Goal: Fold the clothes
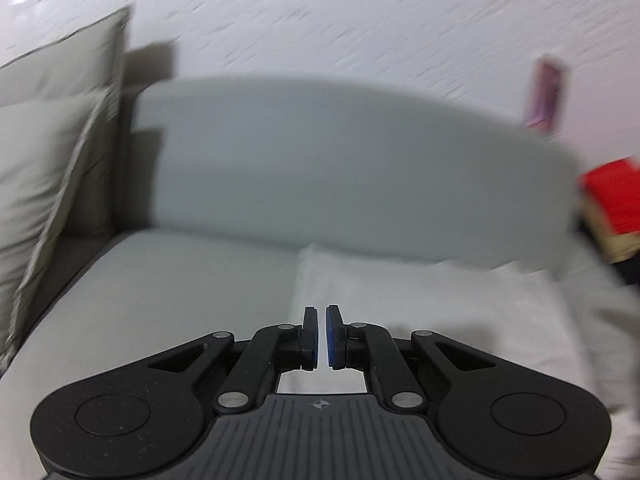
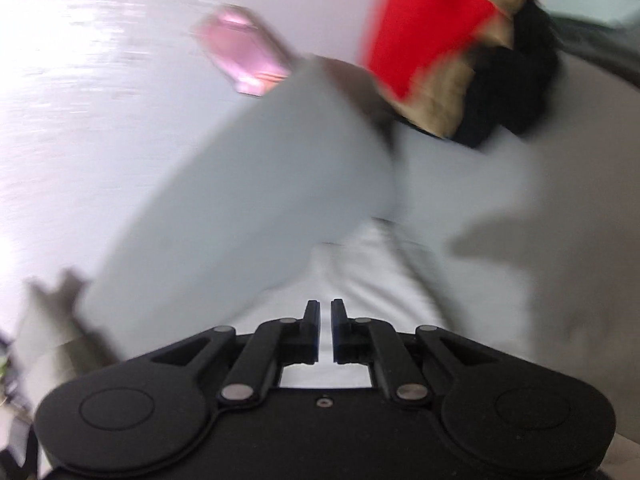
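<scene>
A pale cushion [image 1: 52, 152] leans at the far left of the left gripper [image 1: 321, 338], whose jaws stand nearly together with only a thin slit between the blue pads and nothing in it. Beyond its tips runs the grey sofa backrest [image 1: 320, 160]; just ahead and to its right a white garment [image 1: 420, 300] lies spread on the seat [image 1: 168, 280]. A pink object [image 1: 546, 94] and a red item [image 1: 612, 196] sit far right. The right gripper [image 2: 325, 330], likewise almost closed and empty, hangs over the same white cloth, which lies directly ahead of its tips, the backrest slanting to its left. The view is blurred.
</scene>
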